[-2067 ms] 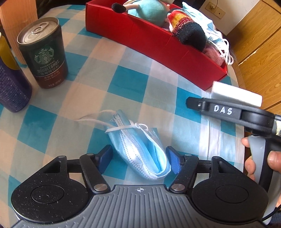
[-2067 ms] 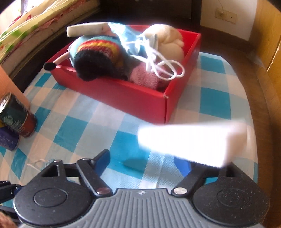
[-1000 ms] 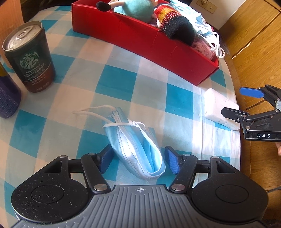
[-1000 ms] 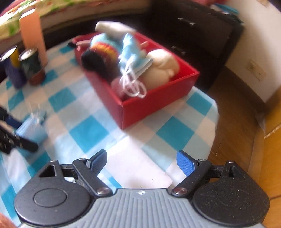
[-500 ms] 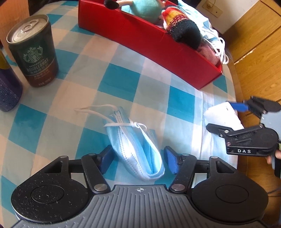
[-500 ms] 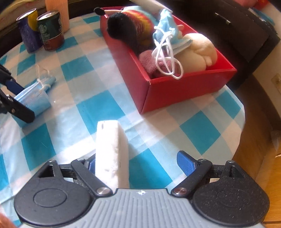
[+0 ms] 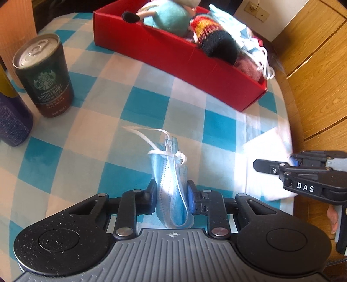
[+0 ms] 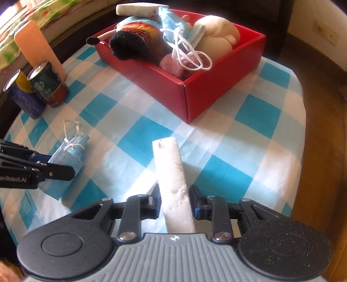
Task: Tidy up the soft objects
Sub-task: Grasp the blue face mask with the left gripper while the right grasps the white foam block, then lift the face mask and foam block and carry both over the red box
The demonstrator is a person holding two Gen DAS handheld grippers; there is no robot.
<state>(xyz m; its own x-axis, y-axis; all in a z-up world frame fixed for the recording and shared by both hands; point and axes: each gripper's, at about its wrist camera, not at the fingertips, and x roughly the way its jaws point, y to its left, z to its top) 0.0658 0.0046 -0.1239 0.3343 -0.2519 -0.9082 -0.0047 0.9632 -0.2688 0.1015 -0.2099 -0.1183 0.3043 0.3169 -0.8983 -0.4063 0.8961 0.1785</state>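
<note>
My left gripper (image 7: 171, 195) is shut on a folded blue face mask (image 7: 171, 173) on the checked tablecloth; the mask also shows in the right wrist view (image 8: 69, 156). My right gripper (image 8: 174, 204) is shut on a white foam block (image 8: 171, 177) near the table's right edge; it shows blurred in the left wrist view (image 7: 266, 164). A red box (image 8: 195, 95) at the back holds a striped knit sock (image 8: 138, 43), a teal plush toy (image 7: 167, 17), another mask (image 8: 180, 28) and a cream plush (image 8: 216, 34).
A Starbucks can (image 7: 45, 78) and a purple can (image 7: 10, 117) stand at the left, with an orange block (image 8: 36, 45) behind them. The table edge (image 8: 303, 151) and wooden floor lie to the right. A wooden cabinet (image 7: 314, 65) stands beyond.
Both grippers were open and have closed: the left on the blue mask, the right on the white foam block, which now stands on edge between its fingers.
</note>
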